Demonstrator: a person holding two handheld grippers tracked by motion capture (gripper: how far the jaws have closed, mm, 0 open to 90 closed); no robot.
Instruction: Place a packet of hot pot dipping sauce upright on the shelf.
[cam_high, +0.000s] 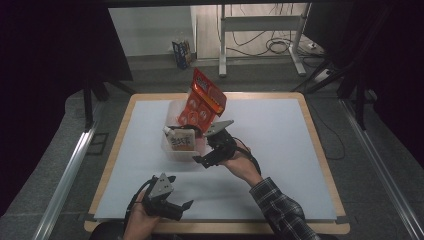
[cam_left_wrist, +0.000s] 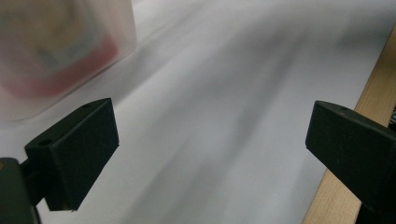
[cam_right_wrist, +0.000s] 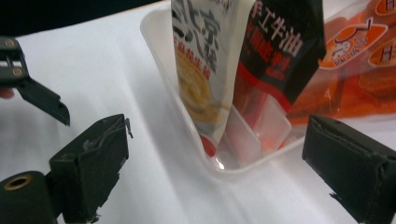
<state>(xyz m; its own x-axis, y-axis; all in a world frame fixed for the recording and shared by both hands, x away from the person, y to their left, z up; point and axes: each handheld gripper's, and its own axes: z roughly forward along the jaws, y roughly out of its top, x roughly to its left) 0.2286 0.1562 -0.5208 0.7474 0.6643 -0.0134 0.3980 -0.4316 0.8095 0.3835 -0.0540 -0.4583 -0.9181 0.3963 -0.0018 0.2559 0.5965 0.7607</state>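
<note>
Gaping jaws just short of tub (cam_right_wrist: 187, 121)

Both grippers are black: the left gripper (cam_high: 172, 202) and the right gripper (cam_high: 212, 150) each carry a grey three-cornered plate behind blocky, screw-holed jaws. A dark plaid sleeve (cam_high: 282, 210) covers the right forearm.

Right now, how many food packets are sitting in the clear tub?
3. An orange packet leans up out of the clear tub's far side; a white pouch stands at the near corner; a black packet stands between them. Others may be hidden behind these.
</note>
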